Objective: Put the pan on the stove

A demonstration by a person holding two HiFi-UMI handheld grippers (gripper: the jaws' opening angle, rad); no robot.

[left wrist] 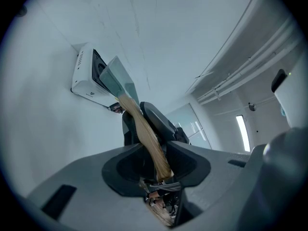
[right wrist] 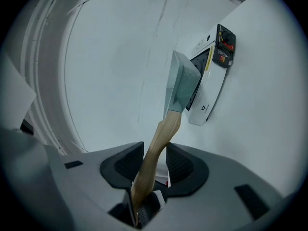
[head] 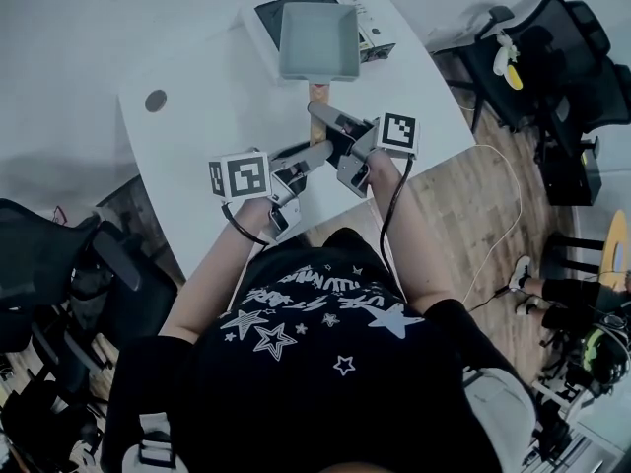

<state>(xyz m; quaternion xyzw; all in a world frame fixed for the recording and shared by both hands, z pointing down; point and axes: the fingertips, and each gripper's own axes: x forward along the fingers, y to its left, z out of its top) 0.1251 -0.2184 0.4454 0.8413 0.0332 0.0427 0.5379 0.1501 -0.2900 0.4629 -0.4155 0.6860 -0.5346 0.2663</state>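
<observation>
standing at the far side of the white table: one flat white induction stove with a black glass top, control panel at its right end.

item, task object: one square, deep-sided grey-blue metal pan with a light-brown wooden handle. position: over the near part of the stove, handle pointing back toward the person. whether its base touches the glass cannot be told. the left gripper view shows the pan tilted against the stove. the right gripper view shows the pan edge-on in front of the stove.

item: left gripper, grey, with a square-marker cube. state: jaws clamped on the near end of the wooden handle. in its own view the left gripper has the wooden handle pinched between both pads.

item: right gripper, same make. state: jaws closed on the wooden handle, closer to the pan than the left gripper. in its own view the right gripper presses the wooden handle from both sides. the two grippers sit just beside each other, crossing at the handle.

item: round grey hole in the tabletop, well apart from the stove.

item: black shirt with white stars, worn by the person.

item: white cable looping over the wooden floor, right of the table.

item: black office chairs, right of the table.
</observation>
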